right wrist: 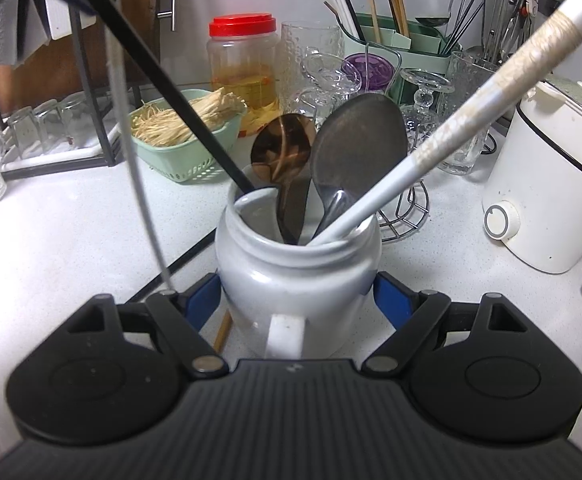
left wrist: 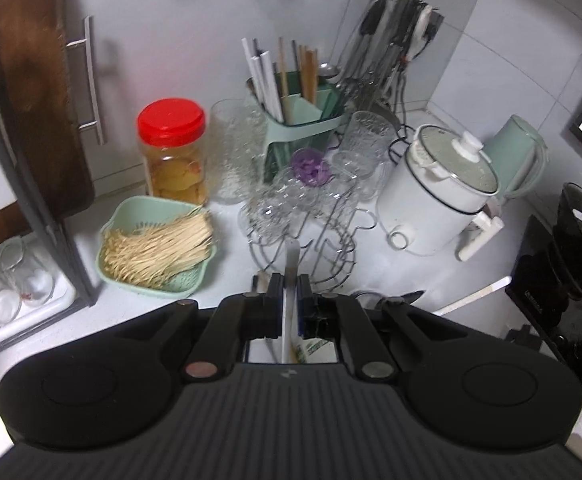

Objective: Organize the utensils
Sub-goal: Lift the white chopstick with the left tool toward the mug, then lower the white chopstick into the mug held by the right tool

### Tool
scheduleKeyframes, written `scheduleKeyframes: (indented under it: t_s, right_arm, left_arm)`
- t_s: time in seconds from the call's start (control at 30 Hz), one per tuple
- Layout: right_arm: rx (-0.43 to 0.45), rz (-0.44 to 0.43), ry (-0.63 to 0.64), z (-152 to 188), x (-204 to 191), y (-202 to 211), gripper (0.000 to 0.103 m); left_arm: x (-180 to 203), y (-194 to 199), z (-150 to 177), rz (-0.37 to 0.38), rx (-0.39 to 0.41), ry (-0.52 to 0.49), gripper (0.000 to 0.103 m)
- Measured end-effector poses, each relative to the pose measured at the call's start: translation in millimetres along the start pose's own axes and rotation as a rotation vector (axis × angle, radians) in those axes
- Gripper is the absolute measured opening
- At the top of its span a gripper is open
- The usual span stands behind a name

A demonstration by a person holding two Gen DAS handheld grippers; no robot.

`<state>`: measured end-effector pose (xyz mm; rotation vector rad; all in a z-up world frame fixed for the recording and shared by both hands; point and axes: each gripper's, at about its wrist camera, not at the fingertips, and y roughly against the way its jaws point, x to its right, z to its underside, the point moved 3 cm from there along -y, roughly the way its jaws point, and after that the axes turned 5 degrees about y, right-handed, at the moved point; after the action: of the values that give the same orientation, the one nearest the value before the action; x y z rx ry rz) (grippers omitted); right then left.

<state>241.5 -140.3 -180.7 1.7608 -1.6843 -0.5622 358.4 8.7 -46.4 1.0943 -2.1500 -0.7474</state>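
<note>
White chopstick (left wrist: pixel 291 280) pinched in my left hand-held gripper (left wrist: pixel 290 296); right hand-held gripper (right wrist: pixel 297 300) clamps the jar (right wrist: pixel 297 280); next, I carry it toward the green holder (left wrist: pixel 303 120).

White counter (right wrist: pixel 71 232), green basket (right wrist: pixel 195 148), cooker (right wrist: pixel 551 200)

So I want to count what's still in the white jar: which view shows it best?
The right wrist view: the white jar sits centred between the right tool's pads, mouth open to the camera, with two spoons and a white handle inside. The left wrist view doesn't show the jar at all.
</note>
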Motion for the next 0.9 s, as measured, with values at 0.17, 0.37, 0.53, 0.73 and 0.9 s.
scheduleKeyframes:
  t_s: [0.17,0.37,0.53,0.73,0.9]
  right_arm:
    - [0.004,0.001,0.002,1,0,1,0.086]
    - [0.007,0.0,0.005,1,0,0,0.086]
    - [0.008,-0.001,0.005,1,-1,0,0.086]
    - [0.008,-0.001,0.009,-1,-2,-1,0.086]
    - [0.007,-0.001,0.013,-1,-2,-1,0.086]
  left_arm:
    - [12,7,-7,0.015,0.022,-0.018,0.007]
    - [22,27,-23,0.034,0.053,-0.035,0.007]
    - [36,48,-46,0.055,0.101,-0.078,0.007]
    - [51,71,-69,0.077,0.154,-0.109,0.007]
    - [55,75,-73,0.1,0.155,-0.091,0.007]
